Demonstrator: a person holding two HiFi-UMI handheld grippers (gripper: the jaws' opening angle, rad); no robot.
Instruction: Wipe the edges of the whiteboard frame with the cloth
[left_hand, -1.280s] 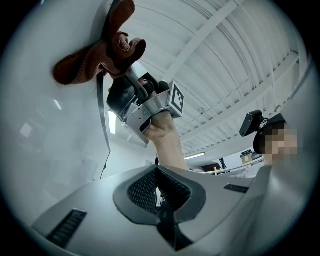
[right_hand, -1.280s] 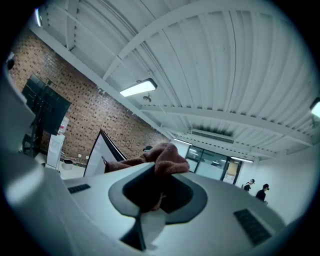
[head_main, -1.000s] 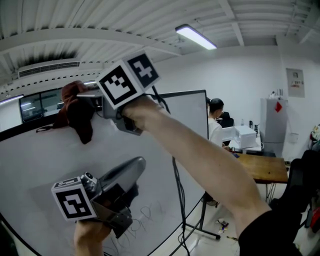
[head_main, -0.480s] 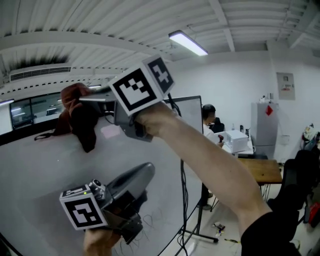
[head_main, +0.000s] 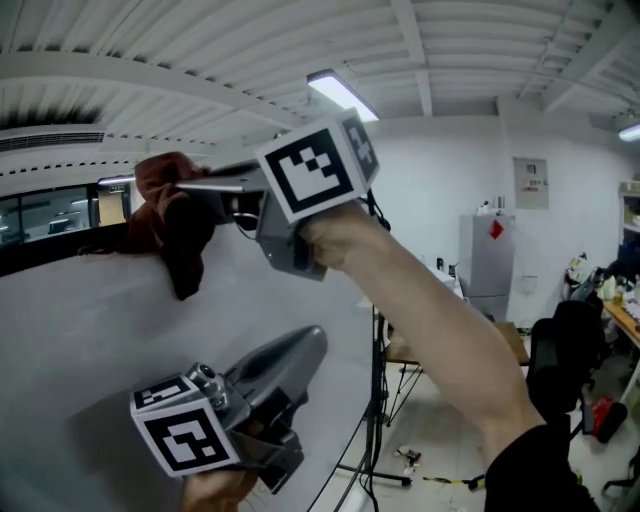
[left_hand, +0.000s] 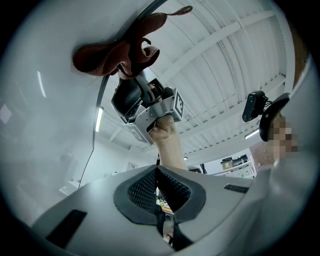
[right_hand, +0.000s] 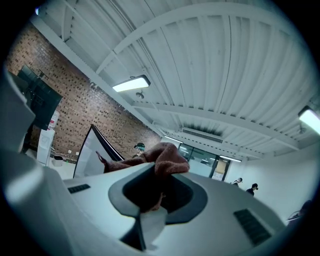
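Whiteboard (head_main: 70, 360), at left; its frame (left_hand: 98, 107) reads as a thin dark rim. Cloth (head_main: 168, 215): bunched over the whiteboard's top edge, with one flap hanging down the whiteboard's face. It is judged soft, light and limp, likely to fold and drag along the rim, so a grip deep in the bunch suits it best. Left tool (head_main: 305, 350): below the cloth, before the whiteboard's face, clenched on nothing. Right tool (head_main: 200, 190): at the whiteboard's top edge, clamped on the cloth. Contact between cloth and frame is hidden under the folds; the whiteboard's lower and left edges are cut off.
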